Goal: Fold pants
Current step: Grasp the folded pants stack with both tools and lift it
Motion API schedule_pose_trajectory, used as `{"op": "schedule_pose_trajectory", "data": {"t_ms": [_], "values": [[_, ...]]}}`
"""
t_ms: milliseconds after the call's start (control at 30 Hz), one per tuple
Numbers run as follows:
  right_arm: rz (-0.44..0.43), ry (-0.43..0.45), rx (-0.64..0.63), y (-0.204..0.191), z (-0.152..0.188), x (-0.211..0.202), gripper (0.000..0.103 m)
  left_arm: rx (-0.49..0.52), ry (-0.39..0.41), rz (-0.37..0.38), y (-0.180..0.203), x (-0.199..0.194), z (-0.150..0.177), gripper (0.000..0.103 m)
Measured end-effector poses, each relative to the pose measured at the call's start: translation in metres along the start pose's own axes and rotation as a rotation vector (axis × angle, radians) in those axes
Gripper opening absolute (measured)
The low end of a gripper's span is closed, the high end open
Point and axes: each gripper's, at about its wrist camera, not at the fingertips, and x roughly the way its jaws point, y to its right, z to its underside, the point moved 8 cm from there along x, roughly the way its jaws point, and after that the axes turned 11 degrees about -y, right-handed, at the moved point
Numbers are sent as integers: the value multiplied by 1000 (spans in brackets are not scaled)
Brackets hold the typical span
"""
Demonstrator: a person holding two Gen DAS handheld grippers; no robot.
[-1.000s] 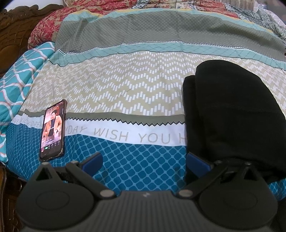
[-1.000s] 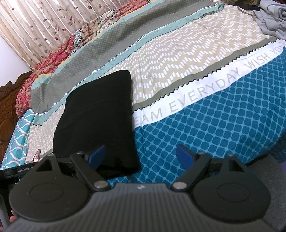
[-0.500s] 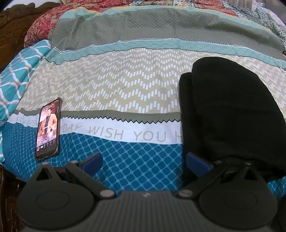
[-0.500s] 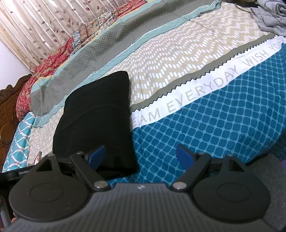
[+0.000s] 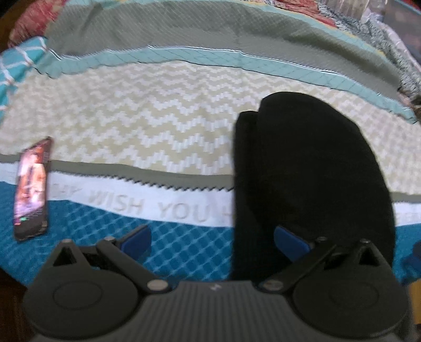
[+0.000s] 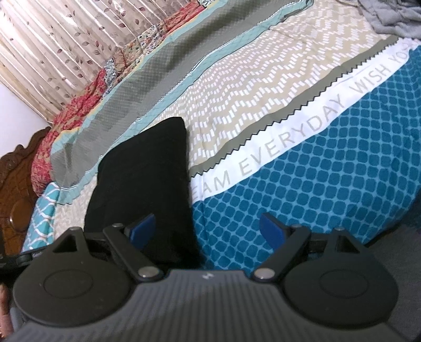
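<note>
**Both claws released, drawing closer over the folded pants**

The left gripper (image 5: 211,238) has its blue pads spread wide and grasps nothing; the near end of the black pants (image 5: 307,168) lies under and just ahead of its right pad, while its left pad hangs over bare blue bedsheet (image 5: 184,247). Compared with half a second ago, the pants fill more of this view and the picture has gone blurry, so this claw appears to be moving in toward the bundle. Far to its left, the phone (image 5: 31,184) sits nearer the frame edge than before.

The right gripper (image 6: 208,229) is likewise released and empty. The pants (image 6: 142,168) lie ahead of its left pad, running away from it as a compact rectangle; its right pad is over the bedsheet (image 6: 315,184). The bundle looms larger here too than a second ago. A grey garment (image 6: 394,15) lies well apart, far ahead to the right.

Judging by the neat shape, the folding looks nearly or wholly done; the approach suggests one last fold or tidy
</note>
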Motion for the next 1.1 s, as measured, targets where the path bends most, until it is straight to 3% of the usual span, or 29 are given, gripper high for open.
{"op": "schedule_pose_trajectory", "data": {"t_ms": [167,433,600,733,900,933,1033,1100], "values": [[-44,-15,-16,-5,-3,4,88,-43,-29,121,-2,8,-7,103],[-78,-45,8,-3,-16,16,88,-90,16,191,-20,2,-21,103],[-109,-73,7,-6,-23,26,88,-105,-41,293,-14,19,-22,103],[-134,-109,24,-6,-23,37,89,-174,-109,405,-12,39,-15,103],[-137,-125,-3,-14,-23,42,90,-133,-98,383,-10,42,-6,103],[-139,-127,-6,-15,-22,43,90,-136,-99,408,-9,40,-5,103],[-136,-128,-5,-17,-21,44,90,-218,-119,604,-16,35,-6,103],[-138,-126,-1,-16,-20,44,90,-264,-108,663,-23,32,-9,103]]}}
